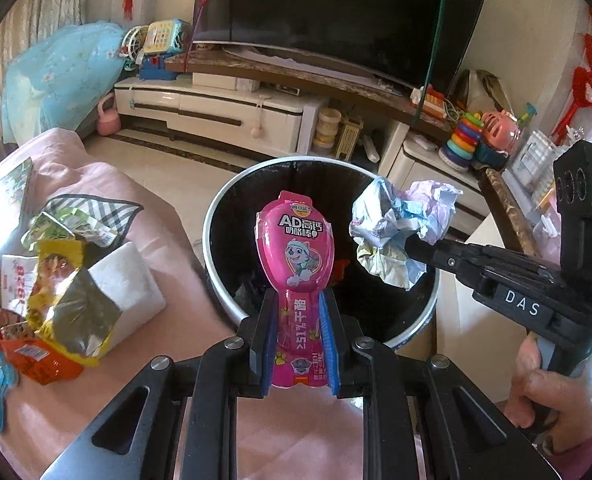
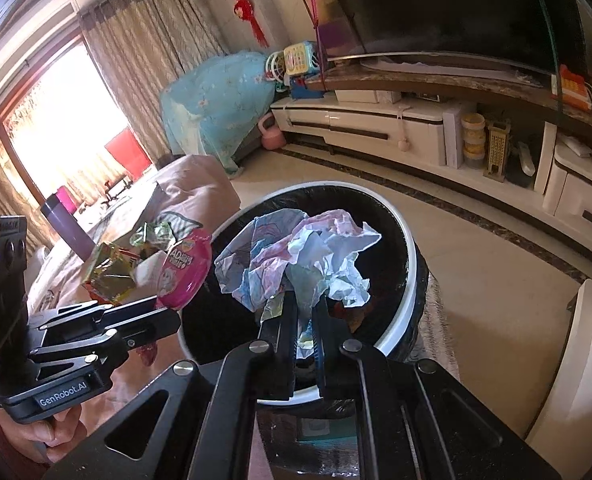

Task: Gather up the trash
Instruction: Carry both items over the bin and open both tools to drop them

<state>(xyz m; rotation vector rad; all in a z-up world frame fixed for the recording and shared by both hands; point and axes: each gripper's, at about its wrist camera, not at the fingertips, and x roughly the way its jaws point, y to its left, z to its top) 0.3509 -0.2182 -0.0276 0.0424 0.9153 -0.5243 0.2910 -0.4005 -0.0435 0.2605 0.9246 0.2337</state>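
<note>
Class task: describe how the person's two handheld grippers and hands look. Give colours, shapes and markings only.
Both are black, angular linkage frames with silver pivot bolts. The left gripper has blue finger pads; its side reads "GenRobot.AI". The right gripper reads "DAS", with a green light. Bare hand, pinkish-purple cuff.

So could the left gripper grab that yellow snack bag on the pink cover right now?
Probably not yet. The left gripper is shut on the pink cheese-stick wrapper over the trash bin, so its jaws are occupied. The yellow snack bag itself lies uncovered beside it.

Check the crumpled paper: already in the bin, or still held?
Still held. The right gripper is shut on the crumpled paper, above the bin opening.
</note>
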